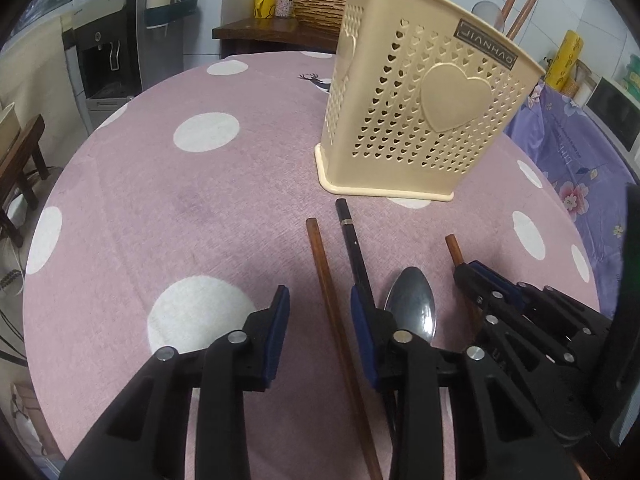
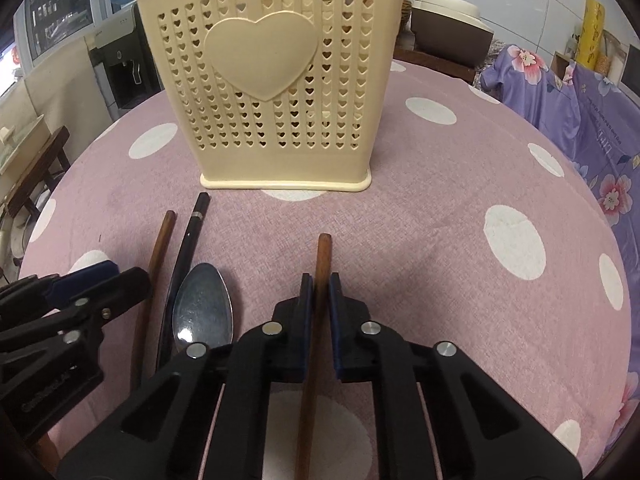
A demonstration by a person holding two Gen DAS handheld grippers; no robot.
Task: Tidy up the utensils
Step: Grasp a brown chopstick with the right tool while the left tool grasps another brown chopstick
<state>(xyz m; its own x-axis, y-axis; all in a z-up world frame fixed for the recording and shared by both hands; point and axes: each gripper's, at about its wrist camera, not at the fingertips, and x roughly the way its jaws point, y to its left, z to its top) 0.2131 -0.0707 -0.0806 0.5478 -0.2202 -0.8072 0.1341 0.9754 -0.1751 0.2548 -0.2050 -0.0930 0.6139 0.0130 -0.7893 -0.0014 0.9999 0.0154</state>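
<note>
Room: kitchen clutter all round, a water dispenser [image 1: 100, 52] off to one side and a purple flowered cloth [image 2: 592, 120] draped at the other.
Surface: round surface [image 1: 200, 208] under a pink cloth with white dots, bare on most of its top.
Landmark: cream perforated utensil holder [image 2: 276, 80] with a heart on its front, standing upright toward the far side.
Utensils: four lie side by side just in front of the holder, pointing roughly at it: a brown chopstick [image 1: 332, 300], a black chopstick [image 1: 354, 248], a metal spoon [image 2: 202, 308], and a second brown chopstick [image 2: 322, 264] set a little apart from the others.
Right hand-held gripper [image 2: 319, 284]: nearly shut, its blue pads pressed on the second brown chopstick, which lies on the cloth.
Left hand-held gripper [image 1: 320, 304]: partly open, straddling the first brown chopstick; pads do not appear to press it, and the right finger sits close against the black chopstick.
Risk: closing the left hand-held gripper could catch or nudge the black chopstick, rolling it toward the spoon; the right's grip is far from the stick's middle, so it may pivot when lifted.
Crowding: both hand-held grippers work just beside each other and could knock together.
Room to move: open cloth between utensils and holder; the holder's top is high, so sticks must clear the rim.
</note>
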